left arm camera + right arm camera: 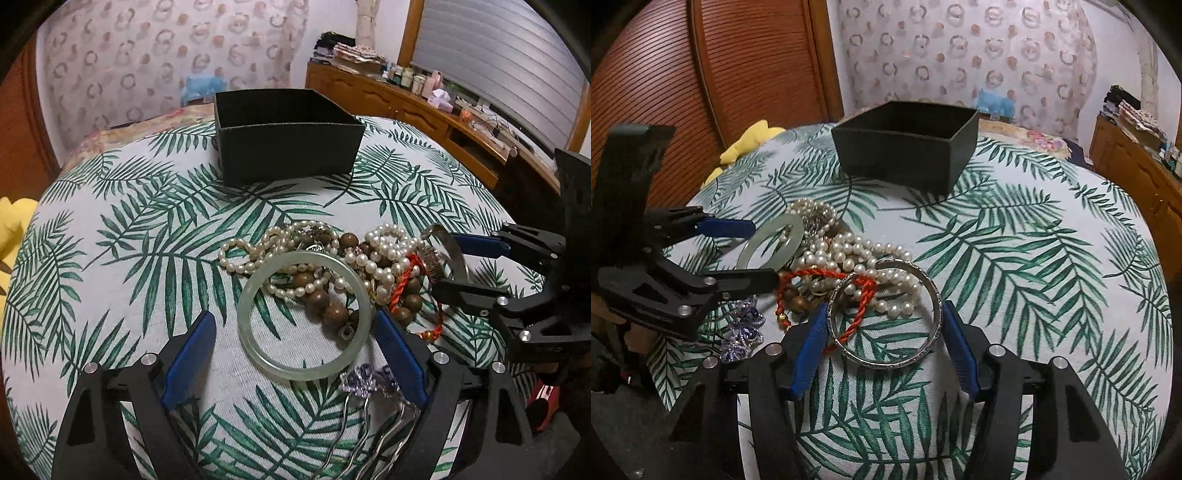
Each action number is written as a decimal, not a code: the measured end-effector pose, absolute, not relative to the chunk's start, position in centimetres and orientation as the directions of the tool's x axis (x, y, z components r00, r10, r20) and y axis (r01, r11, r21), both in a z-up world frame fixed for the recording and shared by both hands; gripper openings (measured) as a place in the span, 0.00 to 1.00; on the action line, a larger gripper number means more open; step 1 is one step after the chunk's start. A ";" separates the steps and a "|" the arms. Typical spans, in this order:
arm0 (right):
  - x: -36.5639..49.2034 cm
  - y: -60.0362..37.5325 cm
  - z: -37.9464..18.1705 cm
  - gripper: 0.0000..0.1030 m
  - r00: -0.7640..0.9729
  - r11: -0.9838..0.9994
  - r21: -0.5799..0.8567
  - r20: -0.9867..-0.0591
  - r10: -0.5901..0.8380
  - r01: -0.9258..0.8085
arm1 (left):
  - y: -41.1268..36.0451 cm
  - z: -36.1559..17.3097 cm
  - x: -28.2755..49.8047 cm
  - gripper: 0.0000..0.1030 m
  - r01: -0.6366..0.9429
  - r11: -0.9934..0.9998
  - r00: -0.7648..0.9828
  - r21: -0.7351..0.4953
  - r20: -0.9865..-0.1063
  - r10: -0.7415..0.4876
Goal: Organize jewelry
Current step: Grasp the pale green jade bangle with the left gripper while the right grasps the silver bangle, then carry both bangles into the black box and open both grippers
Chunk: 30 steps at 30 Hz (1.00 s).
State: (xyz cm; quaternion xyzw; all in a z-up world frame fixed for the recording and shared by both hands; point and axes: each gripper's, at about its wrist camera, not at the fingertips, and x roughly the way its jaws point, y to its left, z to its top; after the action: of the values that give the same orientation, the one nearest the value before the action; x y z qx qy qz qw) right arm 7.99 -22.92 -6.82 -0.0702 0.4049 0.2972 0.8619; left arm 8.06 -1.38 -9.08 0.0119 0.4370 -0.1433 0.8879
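I see a palm-leaf-print bench [1034, 258]. On it rest a black open box [908, 155] and, nearer me, a jewelry heap [849, 273].

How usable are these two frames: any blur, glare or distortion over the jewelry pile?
Left wrist view: jade bangle and pearls sharp, no glare; fisheye bulges the leaf-print cloth, corners vignetted. Right wrist view: silver bangle crisp with mild sheen; black box interior lost in shadow.
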 end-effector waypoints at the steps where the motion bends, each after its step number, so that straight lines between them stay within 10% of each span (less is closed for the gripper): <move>1: 8.0 -23.0 -6.6 0.61 0.498 0.814 0.119 -0.738 0.456 -0.568 | -1.4 -9.1 8.2 0.79 0.268 0.957 0.576 -0.110 -0.778 -0.250; 30: 13.0 -21.3 -2.1 0.61 0.569 0.795 0.044 -0.675 0.470 -0.605 | 0.3 -3.6 9.9 0.67 0.254 0.962 0.702 -0.099 -0.665 -0.254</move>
State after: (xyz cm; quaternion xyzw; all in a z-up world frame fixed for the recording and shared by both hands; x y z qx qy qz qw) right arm 13.00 -21.30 -2.07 -0.0965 0.3498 0.3055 0.8803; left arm 9.94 0.32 -3.60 -0.0002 0.3606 -0.1375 0.9225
